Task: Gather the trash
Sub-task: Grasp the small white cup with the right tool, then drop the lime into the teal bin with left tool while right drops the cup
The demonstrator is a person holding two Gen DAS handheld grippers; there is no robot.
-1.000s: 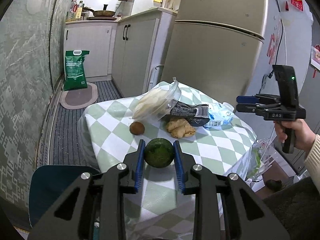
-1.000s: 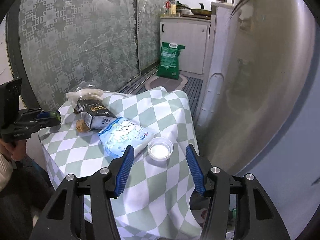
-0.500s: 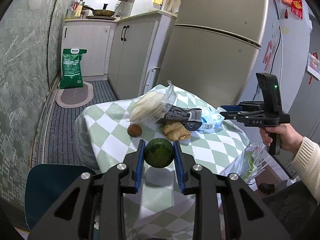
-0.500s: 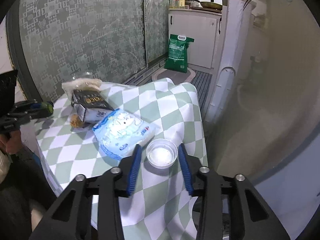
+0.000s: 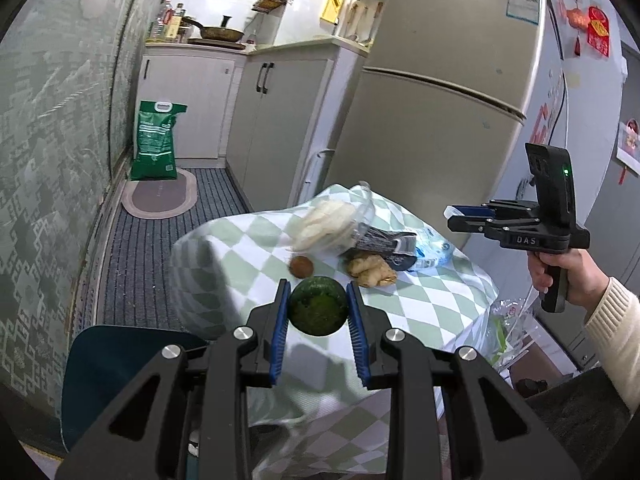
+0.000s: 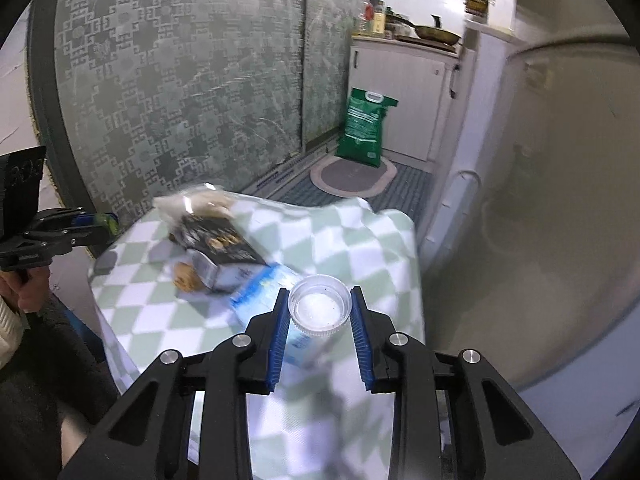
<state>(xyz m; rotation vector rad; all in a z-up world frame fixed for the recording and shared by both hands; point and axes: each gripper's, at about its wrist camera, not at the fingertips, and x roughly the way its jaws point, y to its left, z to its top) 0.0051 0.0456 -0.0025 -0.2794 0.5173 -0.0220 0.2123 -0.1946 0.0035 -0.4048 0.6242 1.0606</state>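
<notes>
The left gripper point(image 5: 318, 311), black with blue ribbed pads, is clamped on a round dark-green fruit point(image 5: 317, 310), lifted clear of the tabletop. The right gripper point(image 6: 320, 312) pinches a small clear plastic cup point(image 6: 319, 309) with a white bottom between its pads, held above the table. Below both stands a table draped in a green-and-white diamond-checked cloth point(image 5: 420, 304). On it lie a clear plastic bag of pale flat pieces point(image 5: 328, 222), a blue-and-white soft packet point(image 6: 260, 292), a black printed carton point(image 6: 218, 242), a crumpled tan wrapper point(image 5: 370, 270) and a small brown round fruit point(image 5: 301, 266).
</notes>
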